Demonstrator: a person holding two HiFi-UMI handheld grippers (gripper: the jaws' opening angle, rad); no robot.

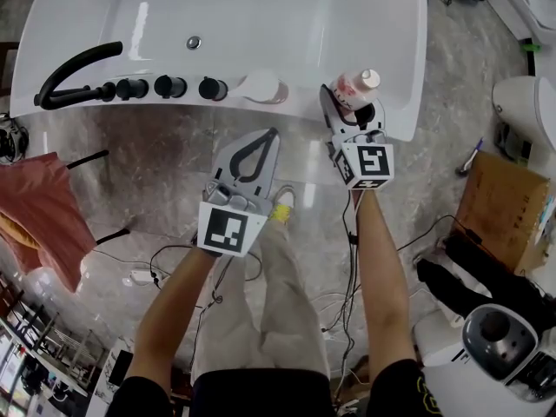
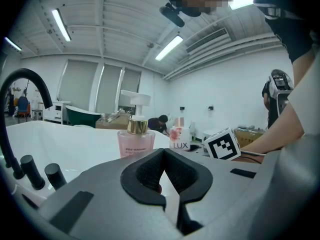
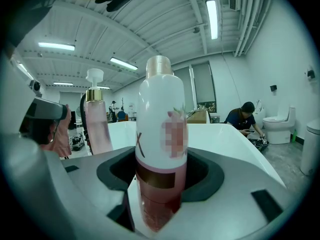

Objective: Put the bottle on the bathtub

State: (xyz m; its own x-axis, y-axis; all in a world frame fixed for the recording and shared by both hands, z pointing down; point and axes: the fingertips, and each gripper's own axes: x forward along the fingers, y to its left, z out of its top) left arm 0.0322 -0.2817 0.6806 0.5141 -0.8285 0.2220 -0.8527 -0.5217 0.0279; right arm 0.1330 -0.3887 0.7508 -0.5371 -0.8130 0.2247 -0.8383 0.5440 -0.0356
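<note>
- Right gripper (image 1: 352,104): jaws at a middling spread, clamped on the lower body of the white-and-pink plastic bottle with a pale gold cap (image 3: 161,134). The dark pads press both flanks.
- The bottle is upright at the right part of the near rim of the glossy white bathtub (image 1: 261,24). Its base is hidden, so I cannot tell whether it rests on the rim or hangs just above it.
- Left gripper (image 1: 268,137): jaws closed tip to tip, the looped pads enclosing nothing. It is near the rim, to the left of the right gripper.
- Risk, judged: if the jaws let go before the base is seated, the bottle drops and tips. The body is tall, narrow and round, and the rim looks hard and slick. The bottle could roll into the basin or fall off the near edge to the floor.
- Risk, judged: the body sits deep in the pad recess. Drawing back before the jaws open wide would drag it over.
- Risk, judged: a clear pink pump bottle with a gold collar and white pump head (image 1: 261,88) stands on the rim just to the left. A sideways sweep could knock it.
- Materials: the bottle is a smooth, rigid-looking cylinder with a rounded shoulder. The pads are matte black and finely textured, and the gripper shells are matte grey plastic.
- The tub is gloss white with curved walls. A black arched spout (image 1: 74,69) and round black knobs (image 1: 169,86) stand further left along the rim.
</note>
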